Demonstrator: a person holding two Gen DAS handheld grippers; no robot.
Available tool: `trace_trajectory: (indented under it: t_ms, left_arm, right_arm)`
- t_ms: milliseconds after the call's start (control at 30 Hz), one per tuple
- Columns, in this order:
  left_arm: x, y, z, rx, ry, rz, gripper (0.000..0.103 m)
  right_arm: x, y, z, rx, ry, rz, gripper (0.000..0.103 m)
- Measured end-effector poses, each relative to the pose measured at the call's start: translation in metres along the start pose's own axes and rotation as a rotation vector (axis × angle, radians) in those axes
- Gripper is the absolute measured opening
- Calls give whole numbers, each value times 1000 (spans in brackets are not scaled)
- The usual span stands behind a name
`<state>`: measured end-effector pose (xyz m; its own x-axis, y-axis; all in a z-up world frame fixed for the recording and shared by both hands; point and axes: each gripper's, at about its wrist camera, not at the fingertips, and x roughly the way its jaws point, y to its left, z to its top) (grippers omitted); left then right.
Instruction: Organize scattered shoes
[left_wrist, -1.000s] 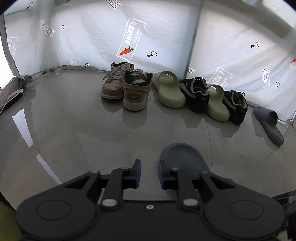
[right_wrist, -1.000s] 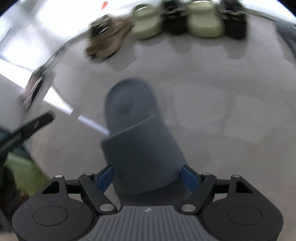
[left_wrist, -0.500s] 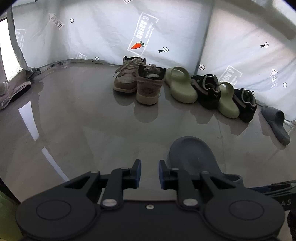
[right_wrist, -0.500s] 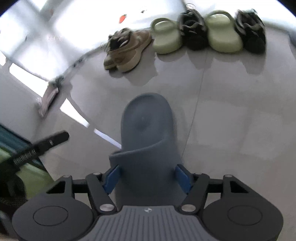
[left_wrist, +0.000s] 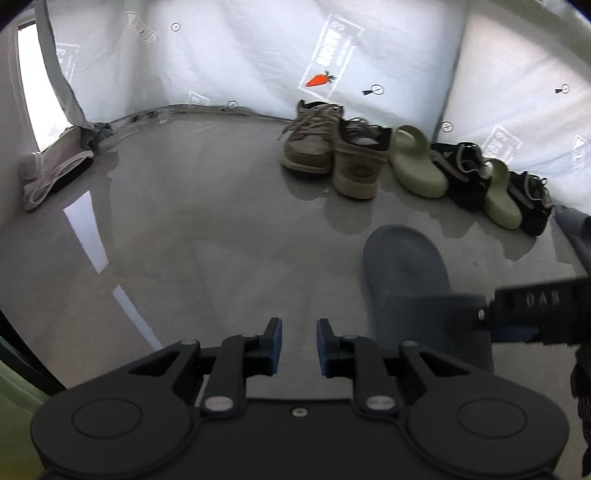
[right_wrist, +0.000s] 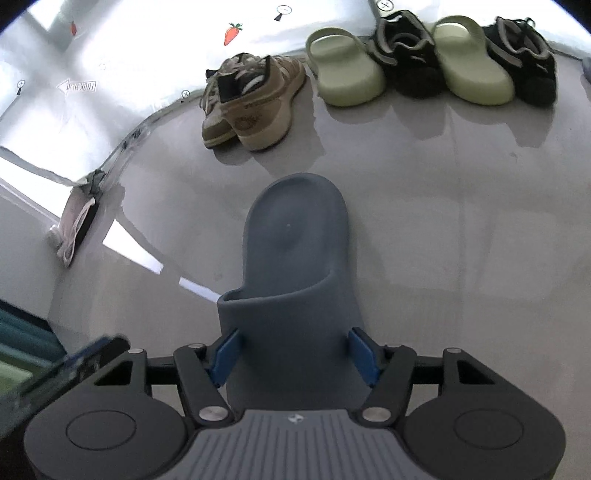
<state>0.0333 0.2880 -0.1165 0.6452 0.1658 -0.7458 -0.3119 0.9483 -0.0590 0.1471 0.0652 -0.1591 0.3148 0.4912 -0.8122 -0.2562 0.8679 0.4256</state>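
Note:
My right gripper (right_wrist: 293, 350) is shut on a grey-blue slide sandal (right_wrist: 295, 258), its blue pads pressed on both sides of the strap. The same sandal (left_wrist: 410, 273) shows at the right of the left wrist view, with the right gripper's finger against it. My left gripper (left_wrist: 298, 345) is empty with a small gap between its pads, left of the sandal. Along the far wall stand a pair of tan sneakers (left_wrist: 332, 155), two green slides (left_wrist: 417, 166) and two black shoes (left_wrist: 461, 173). A second grey-blue slide (left_wrist: 576, 229) lies at the far right.
A white printed sheet (left_wrist: 258, 55) forms the back wall. A crumpled cloth (left_wrist: 55, 170) lies on the floor at the far left. The glossy grey floor (left_wrist: 203, 240) reflects window light.
The right gripper has narrowed onto the sandal's strap and its view has steadied. The left gripper has turned leftward, so the shoe row and the sandal sit further right in its view.

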Motion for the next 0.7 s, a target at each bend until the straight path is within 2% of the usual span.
trace_trajectory:
  t_ms: [200, 267, 367, 433, 600, 700]
  left_arm:
    - [1, 23, 8, 26, -13, 2, 20]
    - [1, 26, 9, 34, -14, -2, 20]
    - [0, 23, 9, 37, -16, -18, 20]
    - [0, 17, 10, 42, -20, -33, 20]
    - [-4, -10, 12, 66, -38, -83, 20]
    - [-7, -45, 12, 94, -43, -140, 20]
  right_arm:
    - [20, 32, 11, 44, -23, -16, 65]
    - [26, 43, 11, 95, -18, -20, 64]
    - [29, 49, 8, 140, 0, 6, 61]
    - [30, 50, 4, 163, 11, 26, 61]
    - [28, 30, -8, 245, 33, 175, 59]
    - [-6, 14, -14, 171, -74, 133, 61]
